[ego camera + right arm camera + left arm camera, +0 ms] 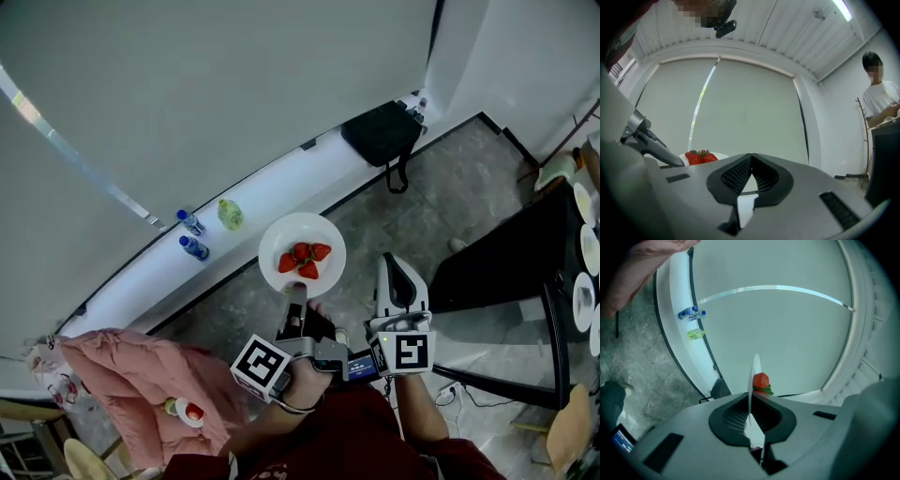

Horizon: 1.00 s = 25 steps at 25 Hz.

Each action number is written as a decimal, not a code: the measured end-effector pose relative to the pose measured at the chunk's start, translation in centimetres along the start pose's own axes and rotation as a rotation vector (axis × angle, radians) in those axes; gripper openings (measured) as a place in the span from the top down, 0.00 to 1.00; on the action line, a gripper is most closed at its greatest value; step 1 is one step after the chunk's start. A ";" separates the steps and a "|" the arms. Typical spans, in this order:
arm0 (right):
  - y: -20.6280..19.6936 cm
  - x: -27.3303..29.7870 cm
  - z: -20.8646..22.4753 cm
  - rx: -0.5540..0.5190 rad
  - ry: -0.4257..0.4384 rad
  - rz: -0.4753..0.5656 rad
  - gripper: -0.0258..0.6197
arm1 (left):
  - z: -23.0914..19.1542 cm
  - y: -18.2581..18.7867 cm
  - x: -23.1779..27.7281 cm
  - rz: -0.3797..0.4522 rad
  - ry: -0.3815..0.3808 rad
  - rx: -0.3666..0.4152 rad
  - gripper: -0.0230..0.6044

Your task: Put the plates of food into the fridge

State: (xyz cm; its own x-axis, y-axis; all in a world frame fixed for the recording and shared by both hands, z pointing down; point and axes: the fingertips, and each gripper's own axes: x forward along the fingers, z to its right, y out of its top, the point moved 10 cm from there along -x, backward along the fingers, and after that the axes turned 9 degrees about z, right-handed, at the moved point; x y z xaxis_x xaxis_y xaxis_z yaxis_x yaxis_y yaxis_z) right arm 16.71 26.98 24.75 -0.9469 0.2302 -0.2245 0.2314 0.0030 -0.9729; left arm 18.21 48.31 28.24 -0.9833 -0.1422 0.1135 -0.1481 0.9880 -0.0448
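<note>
Left gripper (296, 292) clamps the rim of a round white plate (279, 236) bearing red strawberries (303, 258), held over grey stone floor (375, 211). Just beside it, the right gripper (397, 274) has its jaws together, empty. Beyond, two small blue bottles (194, 247) stand by the wall.

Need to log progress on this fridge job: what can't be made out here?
- Fridge: in no view.
- White round plates on the black table: head view, cut by the right edge; contents unclear.
- White round plate of strawberries: left gripper view, edge-on; only one strawberry shows.
- Small blue bottles: head view, labels too small.
</note>
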 end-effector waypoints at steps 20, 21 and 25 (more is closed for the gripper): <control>-2.3 8.6 13.8 -0.012 -0.152 -0.033 0.94 | 3.1 -8.7 16.1 -0.143 0.016 0.007 0.94; -2.5 8.9 14.1 -0.014 -0.160 -0.036 0.94 | 3.1 -8.9 16.6 -0.152 0.018 0.004 0.94; -3.5 10.4 14.8 -0.025 -0.190 -0.057 0.94 | 2.7 -9.1 19.3 -0.191 0.028 -0.007 0.94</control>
State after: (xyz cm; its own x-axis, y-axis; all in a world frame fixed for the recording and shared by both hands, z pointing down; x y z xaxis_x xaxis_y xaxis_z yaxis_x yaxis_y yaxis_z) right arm 2.79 14.97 24.96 -0.9831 0.0415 -0.1784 0.1799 0.0359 -0.9830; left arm 0.29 36.42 28.20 -0.9341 -0.3254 0.1470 -0.3308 0.9436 -0.0130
